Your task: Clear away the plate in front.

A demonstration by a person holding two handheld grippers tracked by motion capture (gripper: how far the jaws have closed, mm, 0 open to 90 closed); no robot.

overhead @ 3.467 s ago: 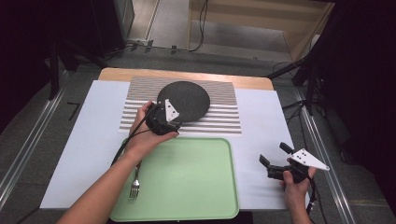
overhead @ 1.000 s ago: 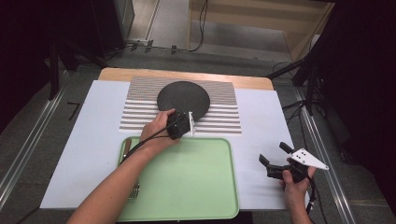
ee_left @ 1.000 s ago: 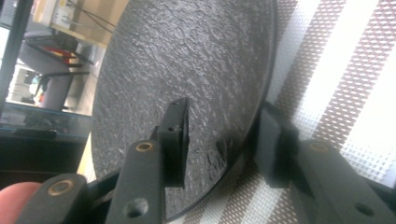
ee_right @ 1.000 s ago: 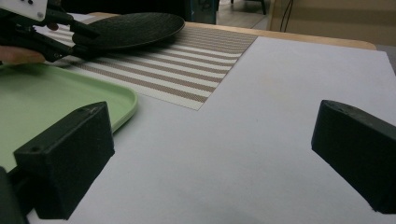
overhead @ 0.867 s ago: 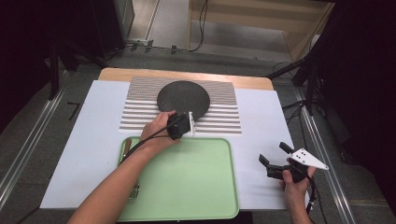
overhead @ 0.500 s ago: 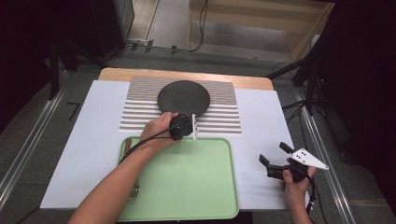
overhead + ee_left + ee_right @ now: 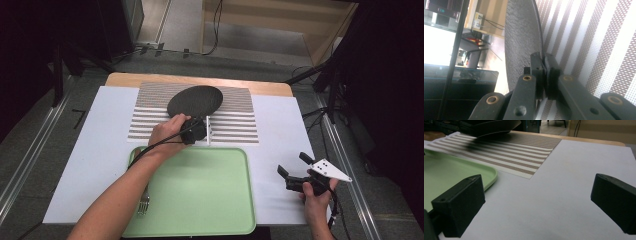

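A round black plate (image 7: 196, 99) lies over the striped placemat (image 7: 235, 120) at the back of the table. My left gripper (image 7: 193, 121) is at its near rim. In the left gripper view the left gripper (image 7: 543, 62) is shut, with the plate (image 7: 521, 37) rim pinched between the pads and the striped mat (image 7: 586, 37) beyond. In the right gripper view the plate (image 7: 494, 128) looks raised a little off the mat (image 7: 519, 150). My right gripper (image 7: 294, 165) stands open over the white sheet at the front right, nothing between its jaws (image 7: 536, 202).
A light green tray (image 7: 200, 195) sits at the front centre, with a fork (image 7: 144, 202) on its left part beside the forearm. A white sheet (image 7: 90, 150) covers the table. The tray's corner (image 7: 449, 175) lies left of the right gripper.
The left hand has drawn back from over the plate to its near rim, then shifted slightly right. The plate's outline now looks tilted. The right gripper has not moved.
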